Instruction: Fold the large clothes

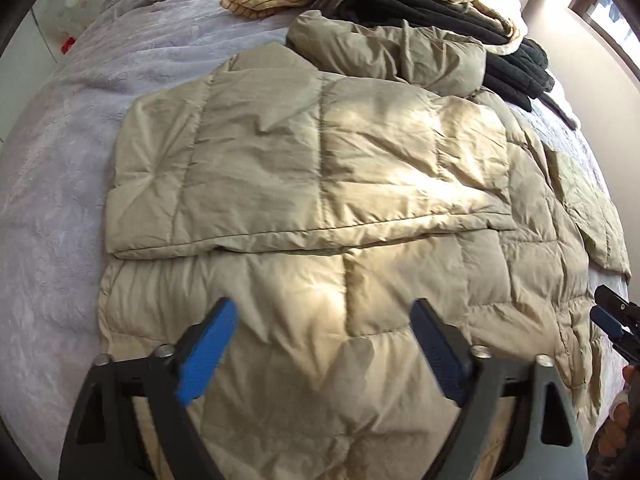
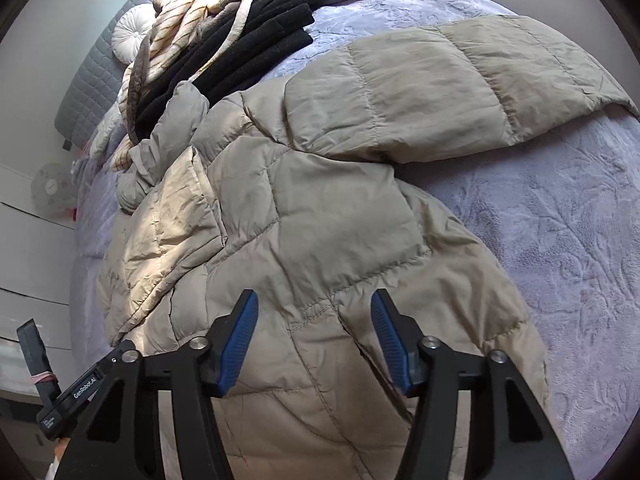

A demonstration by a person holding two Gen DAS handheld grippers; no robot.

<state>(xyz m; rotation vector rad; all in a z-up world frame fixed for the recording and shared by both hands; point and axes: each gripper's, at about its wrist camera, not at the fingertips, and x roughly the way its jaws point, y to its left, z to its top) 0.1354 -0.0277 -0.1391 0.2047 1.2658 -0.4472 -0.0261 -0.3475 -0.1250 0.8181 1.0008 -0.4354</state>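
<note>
The beige puffer jacket (image 1: 320,184) lies spread on the lilac blanket (image 1: 60,200) directly below both tools, one sleeve folded across its body ahead of the left gripper (image 1: 324,332). That gripper's jaws stand wide and empty. The right gripper (image 2: 314,328) (fairly wide too) grips nothing; beyond it lie black fleece clothes (image 2: 248,40).

One beige puffer jacket (image 1: 320,184) lies on one lavender bedspread (image 1: 60,200). Behind it sits one pile of clothes (image 1: 420,4). Two grippers hover, left gripper (image 1: 324,316) and right gripper (image 2: 314,312).
</note>
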